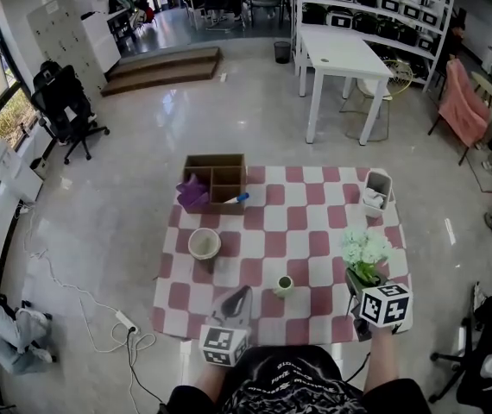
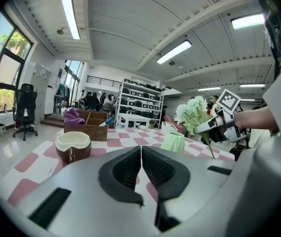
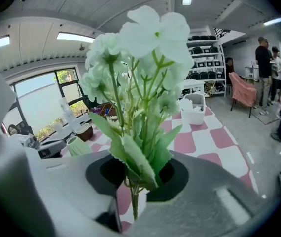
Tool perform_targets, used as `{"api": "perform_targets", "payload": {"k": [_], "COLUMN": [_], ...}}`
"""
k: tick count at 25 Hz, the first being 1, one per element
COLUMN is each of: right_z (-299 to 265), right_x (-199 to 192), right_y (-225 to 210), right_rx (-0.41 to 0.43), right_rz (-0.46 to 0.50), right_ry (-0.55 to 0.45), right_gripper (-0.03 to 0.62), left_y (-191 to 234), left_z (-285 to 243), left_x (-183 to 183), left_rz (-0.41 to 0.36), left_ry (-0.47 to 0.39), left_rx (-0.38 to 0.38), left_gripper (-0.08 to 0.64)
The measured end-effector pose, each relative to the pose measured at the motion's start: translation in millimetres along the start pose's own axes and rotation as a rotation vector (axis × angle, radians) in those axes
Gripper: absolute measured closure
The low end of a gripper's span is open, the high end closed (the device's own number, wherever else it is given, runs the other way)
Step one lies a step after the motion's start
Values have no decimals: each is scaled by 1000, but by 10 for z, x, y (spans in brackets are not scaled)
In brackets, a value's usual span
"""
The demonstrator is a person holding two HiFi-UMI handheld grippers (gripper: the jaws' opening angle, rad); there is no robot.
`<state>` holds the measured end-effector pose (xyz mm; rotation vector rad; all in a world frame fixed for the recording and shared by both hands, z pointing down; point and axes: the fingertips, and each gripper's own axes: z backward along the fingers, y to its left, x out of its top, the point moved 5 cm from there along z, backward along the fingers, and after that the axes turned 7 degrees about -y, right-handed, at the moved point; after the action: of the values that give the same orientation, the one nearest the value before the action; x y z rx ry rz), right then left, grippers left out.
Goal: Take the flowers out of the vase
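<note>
Two grippers work at the near edge of a red-and-white checked cloth (image 1: 315,231). The right gripper (image 1: 360,290) is clenched on the stems of the flowers (image 1: 365,250). They stand up out of its jaws over the cloth's near right corner, close to the right edge. Its own view shows green stems and leaves pinched between the pads, with white blooms above.

The flowers are out of the vase (image 1: 283,285), a small green cup on the cloth. It stands to their left, apart from them and close to the near edge. The left gripper (image 1: 236,298) sits just left of the vase, its jaws pressed together with nothing between them.

Most of the cloth's middle is bare squares. A bowl (image 1: 204,243) stands toward the left edge. A wooden box (image 1: 216,178) sits at the far edge, with a purple rag (image 1: 193,192) against its left side and a blue-tipped pen (image 1: 237,198) at its near wall. A white bin (image 1: 376,192) occupies the far right corner.

Around the cloth, glossy pale floor (image 1: 125,188) lies open to the left and far side. A cable (image 1: 99,313) trails at the near left, beside a person (image 1: 13,330) low on the floor. An office chair (image 1: 65,102) stands far left and steps (image 1: 164,65) lie beyond it. A white table (image 1: 341,54) stands far right in front of shelves (image 1: 375,3), and a pink chair (image 1: 463,102) is at the right.
</note>
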<state>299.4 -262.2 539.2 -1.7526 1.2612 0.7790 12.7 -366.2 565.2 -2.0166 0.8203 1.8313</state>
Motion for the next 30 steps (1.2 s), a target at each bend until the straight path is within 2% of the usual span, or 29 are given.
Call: {"api": "perform_targets", "payload": {"k": [9, 15, 20, 30], "right_z": [-169, -271, -356, -391], "right_x": [-239, -432, -593, -784], "right_y": [-196, -267, -323, -409], "right_rx": [-35, -54, -66, -86], "right_rz": [-26, -5, 26, 21], "right_ry": [118, 178, 188, 189], "right_gripper": [508, 508, 508, 497], "left_y": [-58, 37, 47, 15], "left_z": [-71, -19, -5, 23], "left_x": [49, -20, 20, -46], "left_rz": [-5, 0, -2, 5], "left_ry": [4, 19, 14, 52], "left_rx": [-5, 40, 52, 55], "left_gripper": [545, 545, 545, 545]}}
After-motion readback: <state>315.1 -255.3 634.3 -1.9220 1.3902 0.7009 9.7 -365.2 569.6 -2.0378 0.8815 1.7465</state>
